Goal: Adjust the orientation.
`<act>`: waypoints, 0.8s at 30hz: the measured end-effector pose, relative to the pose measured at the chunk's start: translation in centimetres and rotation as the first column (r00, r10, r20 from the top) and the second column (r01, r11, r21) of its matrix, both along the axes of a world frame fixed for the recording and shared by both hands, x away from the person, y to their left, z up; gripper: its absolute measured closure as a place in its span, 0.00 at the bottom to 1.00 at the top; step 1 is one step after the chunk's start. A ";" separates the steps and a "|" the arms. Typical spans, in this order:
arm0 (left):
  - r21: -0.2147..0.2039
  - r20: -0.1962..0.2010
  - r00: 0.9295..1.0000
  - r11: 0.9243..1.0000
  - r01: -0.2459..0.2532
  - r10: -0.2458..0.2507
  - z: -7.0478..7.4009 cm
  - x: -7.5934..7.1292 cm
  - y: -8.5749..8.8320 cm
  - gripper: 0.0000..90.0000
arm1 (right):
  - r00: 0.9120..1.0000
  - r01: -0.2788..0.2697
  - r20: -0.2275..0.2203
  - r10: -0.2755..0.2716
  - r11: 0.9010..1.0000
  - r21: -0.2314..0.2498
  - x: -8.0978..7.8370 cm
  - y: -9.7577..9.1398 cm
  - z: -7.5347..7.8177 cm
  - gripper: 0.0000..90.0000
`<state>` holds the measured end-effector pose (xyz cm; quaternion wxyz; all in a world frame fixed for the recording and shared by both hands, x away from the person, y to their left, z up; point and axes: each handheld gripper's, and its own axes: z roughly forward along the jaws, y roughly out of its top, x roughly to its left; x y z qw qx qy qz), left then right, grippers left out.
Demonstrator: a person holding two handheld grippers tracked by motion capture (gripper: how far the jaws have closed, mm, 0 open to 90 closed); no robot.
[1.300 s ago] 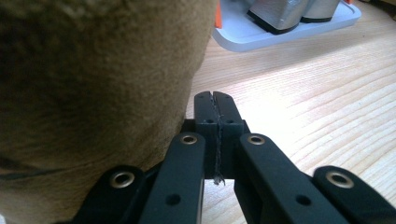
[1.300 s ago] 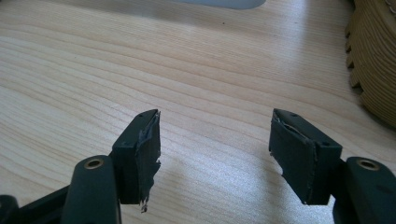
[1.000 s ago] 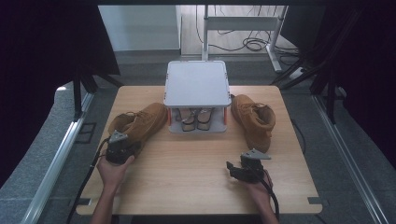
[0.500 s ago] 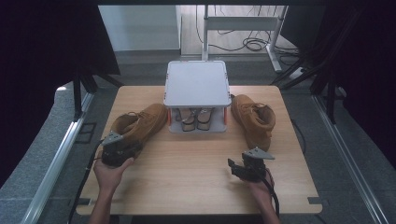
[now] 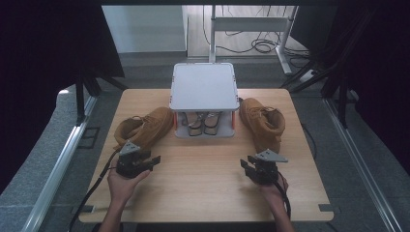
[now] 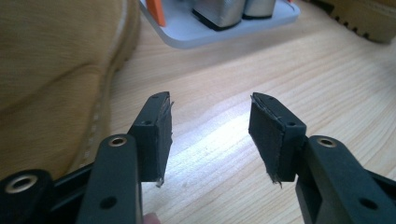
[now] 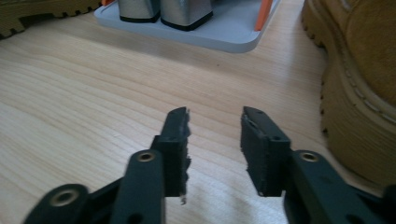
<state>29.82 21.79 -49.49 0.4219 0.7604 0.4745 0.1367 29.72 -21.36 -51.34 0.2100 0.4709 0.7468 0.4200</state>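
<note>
A: Where is the left hand-held gripper (image 5: 153, 160) sitting?

B: It is hovering over the near left part of the worktop (image 5: 203, 193), just beside the left boot (image 5: 145, 129), which is lying on its side with its toe pointing toward the grey rack (image 5: 203, 87). In the left gripper view the boot's tan side and pale welt are filling the left edge, close to the left jaw but not between the jaws.

A: And how are its jaws standing?

B: They have just been opening. They are standing well apart, with only bare wood between the pads (image 6: 161, 135), so they are holding nothing.

A: What about the right hand-held gripper (image 5: 247, 166)?

B: It is resting over the near right of the worktop, near the right boot (image 5: 263, 123), which is standing to the right of the rack. Its jaws have just been closing, yet a clear gap is remaining between them, and nothing is lying in that gap. In the right gripper view the boot's lugged sole is rising at the right edge, apart from the jaws.

A: Anything inside the rack?

B: A pair of shoes (image 5: 199, 121) is sitting on its lower shelf, under the flat grey top, at the middle far side of the worktop.
</note>
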 end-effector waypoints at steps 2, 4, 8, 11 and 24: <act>0.007 0.000 1.000 1.000 0.012 -0.012 -0.2 0.1 -0.1 0.54 | 1.000 -0.002 0.007 0.002 1.000 0.001 0.1 -0.1 0.0 0.79; 0.009 -0.002 1.000 1.000 0.010 -0.010 -0.2 0.0 -0.2 0.53 | 1.000 -0.005 0.011 0.005 1.000 -0.001 0.1 -0.2 0.1 0.83; 0.022 0.002 1.000 1.000 0.016 -0.016 -0.2 -0.1 -0.2 0.52 | 1.000 0.001 0.024 -0.001 1.000 0.004 0.3 -0.6 0.2 0.93; 0.019 0.002 1.000 1.000 0.018 -0.018 -0.2 0.0 -0.2 0.52 | 1.000 0.012 0.029 -0.012 1.000 0.007 0.7 -0.9 0.4 0.98; 0.008 -0.012 1.000 1.000 0.009 -0.008 -0.1 0.1 -0.1 0.51 | 0.997 0.015 0.074 -0.014 1.000 -0.016 3.3 -1.2 1.7 0.99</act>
